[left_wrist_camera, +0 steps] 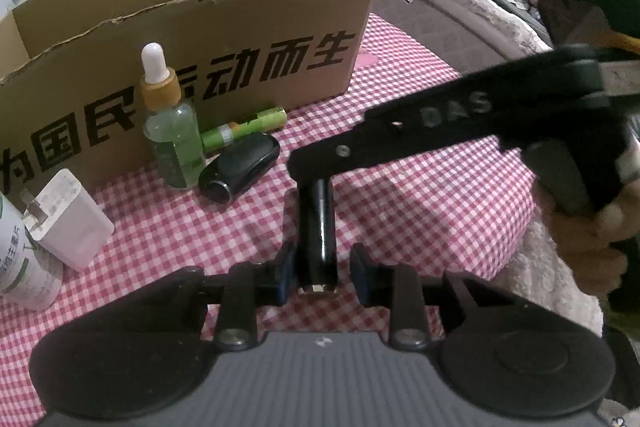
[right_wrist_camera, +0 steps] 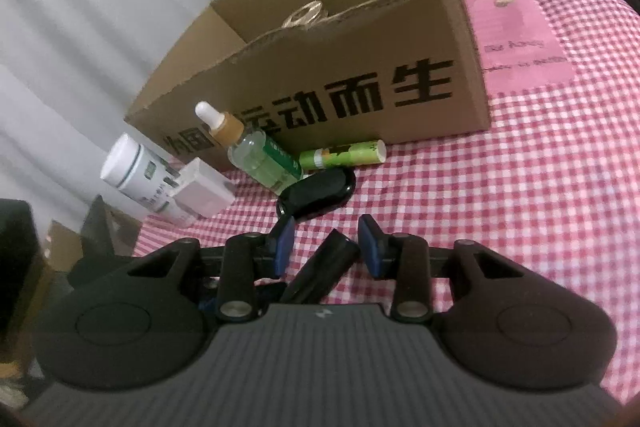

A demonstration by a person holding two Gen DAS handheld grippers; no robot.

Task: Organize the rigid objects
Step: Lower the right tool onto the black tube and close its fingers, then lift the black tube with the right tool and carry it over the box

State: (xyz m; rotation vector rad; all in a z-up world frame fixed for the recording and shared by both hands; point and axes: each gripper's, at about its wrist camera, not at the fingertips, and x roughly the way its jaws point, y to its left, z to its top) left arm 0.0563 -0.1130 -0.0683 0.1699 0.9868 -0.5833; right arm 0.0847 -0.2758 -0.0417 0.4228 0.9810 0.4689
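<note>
I've got a black cylinder lying on the red-and-white checked cloth, right between the blue pads of my left gripper. The pads sit apart on either side of it, released, not pinching. In the left wrist view my right gripper reaches in from the right, its tip at the far end of that same cylinder. From the right wrist camera the cylinder lies tilted between my right tongs, blue pads spread wide with gaps on both sides, so nothing is clenched there either.

Just beyond the cylinder lies a black oval gadget on its side. Behind it stands a dropper bottle of green liquid, upright, white bulb on top with a tan collar. A green tube lies flat behind them, against the front wall of the cardboard box. The box is open-topped with black Chinese characters printed across its front, standing toward the far side of the cloth. Off to the left, a white charger plug and, touching it, a white labelled bottle.
</note>
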